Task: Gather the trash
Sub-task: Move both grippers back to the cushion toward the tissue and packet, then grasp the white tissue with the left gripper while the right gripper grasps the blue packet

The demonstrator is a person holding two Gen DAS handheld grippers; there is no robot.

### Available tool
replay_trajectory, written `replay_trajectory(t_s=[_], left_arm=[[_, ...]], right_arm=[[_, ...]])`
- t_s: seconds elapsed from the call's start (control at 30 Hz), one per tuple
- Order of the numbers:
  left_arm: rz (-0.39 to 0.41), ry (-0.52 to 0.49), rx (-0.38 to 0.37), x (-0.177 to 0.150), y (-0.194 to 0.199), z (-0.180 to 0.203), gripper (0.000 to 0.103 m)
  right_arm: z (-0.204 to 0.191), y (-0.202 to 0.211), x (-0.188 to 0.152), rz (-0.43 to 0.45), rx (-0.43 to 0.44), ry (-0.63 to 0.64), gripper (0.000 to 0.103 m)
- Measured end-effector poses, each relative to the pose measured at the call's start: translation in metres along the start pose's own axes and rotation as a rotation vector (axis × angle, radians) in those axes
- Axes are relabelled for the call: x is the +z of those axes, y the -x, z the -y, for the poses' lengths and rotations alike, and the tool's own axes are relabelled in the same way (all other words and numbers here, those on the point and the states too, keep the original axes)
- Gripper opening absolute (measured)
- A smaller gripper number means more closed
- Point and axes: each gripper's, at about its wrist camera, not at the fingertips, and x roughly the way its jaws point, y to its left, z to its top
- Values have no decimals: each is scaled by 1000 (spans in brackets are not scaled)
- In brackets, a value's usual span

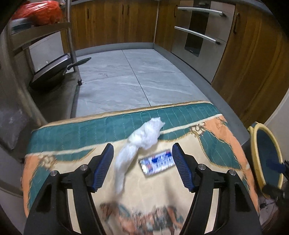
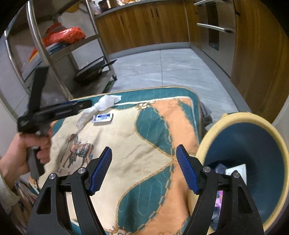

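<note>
A crumpled white tissue [image 1: 139,146] lies on the quilted cloth [image 1: 86,144], next to a flat blue-and-white wrapper [image 1: 157,163]. My left gripper [image 1: 142,168] is open and hovers just above them, the tissue's tail and the wrapper between its fingers. Both also show in the right wrist view: the tissue [image 2: 101,106] and the wrapper [image 2: 102,117], with the left gripper [image 2: 75,106] beside them. My right gripper [image 2: 144,170] is open and empty over the cloth [image 2: 144,126], next to a yellow-rimmed blue bin [image 2: 252,144] holding some trash.
The bin [image 1: 265,155] stands off the cloth's right edge. A metal rack [image 1: 45,54] with a frying pan [image 1: 59,72] and an orange bag [image 1: 39,12] stands at the left. Grey tile floor [image 1: 135,77], wooden cabinets and an oven [image 1: 198,30] lie beyond.
</note>
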Motion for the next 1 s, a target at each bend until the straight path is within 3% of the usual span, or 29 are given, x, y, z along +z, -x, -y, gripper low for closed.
replay_trajectory(t_s=[0.13, 0.2, 0.27, 0.37, 0.5, 0.73, 0.83, 1.0], left_arm=[[-17, -6, 9, 11, -27, 3, 63], [-29, -4, 3, 14, -38, 3, 51], [-55, -17, -4, 15, -50, 2, 24], [-43, -35, -28, 16, -51, 0, 13], [-49, -53, -31, 13, -42, -5, 8], [-75, 205, -16, -1, -7, -69, 5], [-81, 310, -17, -12, 10, -94, 5], [-74, 387, -20, -29, 35, -110, 5]], right_arm=[[-6, -11, 2, -16, 19, 12, 74], [-10, -16, 4, -24, 32, 30, 74], [-15, -23, 7, -37, 48, 58, 74], [-23, -34, 14, -49, 63, 102, 74], [-35, -52, 30, -58, 105, 162, 74], [-78, -103, 61, -93, 181, 330, 74], [-97, -126, 65, -124, 173, 423, 74], [-123, -161, 65, -178, 143, 617, 70]])
